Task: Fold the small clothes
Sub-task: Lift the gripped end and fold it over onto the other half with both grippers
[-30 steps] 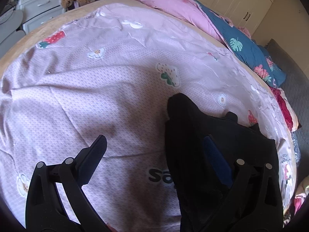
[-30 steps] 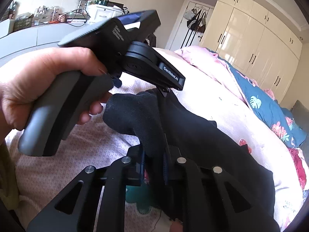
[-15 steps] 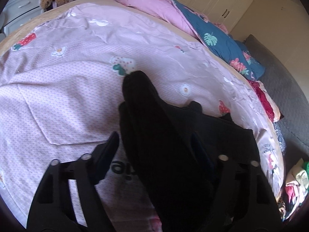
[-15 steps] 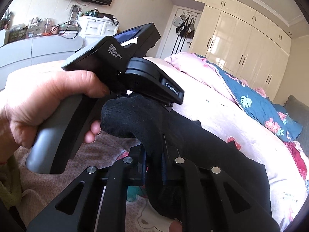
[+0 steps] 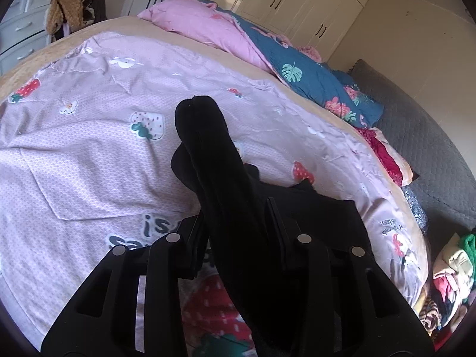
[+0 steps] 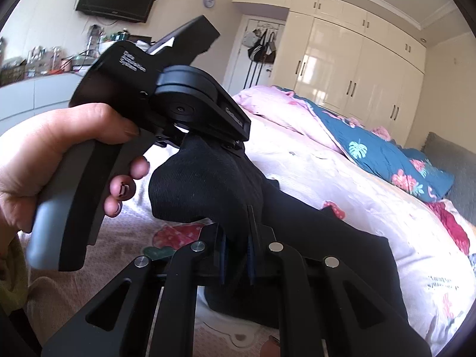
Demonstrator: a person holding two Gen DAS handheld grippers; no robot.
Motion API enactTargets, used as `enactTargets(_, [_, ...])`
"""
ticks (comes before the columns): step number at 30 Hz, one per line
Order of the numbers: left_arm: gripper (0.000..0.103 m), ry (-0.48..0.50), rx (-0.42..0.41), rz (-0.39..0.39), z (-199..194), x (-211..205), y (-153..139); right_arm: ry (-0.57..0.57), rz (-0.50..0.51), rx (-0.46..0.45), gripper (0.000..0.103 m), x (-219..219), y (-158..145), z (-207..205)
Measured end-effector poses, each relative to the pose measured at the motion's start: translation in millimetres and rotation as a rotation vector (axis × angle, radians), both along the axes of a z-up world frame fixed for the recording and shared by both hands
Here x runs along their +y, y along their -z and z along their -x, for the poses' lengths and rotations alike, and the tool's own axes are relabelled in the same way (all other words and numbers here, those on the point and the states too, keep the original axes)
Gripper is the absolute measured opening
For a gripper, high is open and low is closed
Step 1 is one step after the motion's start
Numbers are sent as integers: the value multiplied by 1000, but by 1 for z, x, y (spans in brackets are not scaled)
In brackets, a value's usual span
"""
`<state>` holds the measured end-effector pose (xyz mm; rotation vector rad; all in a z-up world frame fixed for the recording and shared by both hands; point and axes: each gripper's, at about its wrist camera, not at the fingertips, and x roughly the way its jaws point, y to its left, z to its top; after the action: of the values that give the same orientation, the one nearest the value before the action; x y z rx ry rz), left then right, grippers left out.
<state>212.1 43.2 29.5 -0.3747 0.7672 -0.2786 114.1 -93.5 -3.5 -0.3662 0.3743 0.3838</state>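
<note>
A black sock (image 5: 214,160) stands up between the fingers of my left gripper (image 5: 235,220), which is shut on it above the bed. The same sock (image 6: 205,184) shows in the right wrist view, where my right gripper (image 6: 236,247) is also shut on it lower down. The left gripper's body (image 6: 178,89), held by a hand, sits just above the sock's top end. A larger black garment (image 6: 333,244) lies on the pink sheet (image 5: 89,154) behind and below the sock.
A pink pillow (image 5: 202,26) and a teal floral quilt (image 5: 312,77) lie at the bed's far side. A pile of coloured clothes (image 5: 446,285) sits at the right edge. Wardrobes (image 6: 357,68) line the far wall.
My left gripper has closed from wide open onto the black sock. The sock now stands more upright and higher. My right gripper has kept its hold.
</note>
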Motion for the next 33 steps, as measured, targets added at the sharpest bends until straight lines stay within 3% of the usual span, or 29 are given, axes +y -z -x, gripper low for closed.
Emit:
enactTargets(8, [24, 41, -34, -35, 6, -44, -27, 53, -55, 11, 9, -35, -6, 7])
enactTargets(17, [23, 114, -44, -112, 4, -104, -50, 145, -192, 52, 9, -88, -17, 8])
enactTargets(27, [18, 181, 9, -151, -11, -163, -45, 221, -294, 122, 9, -135, -18, 0])
enactTargets(33, [16, 220, 52, -196, -23, -194, -34, 265, -381, 253, 9, -164, -6, -12])
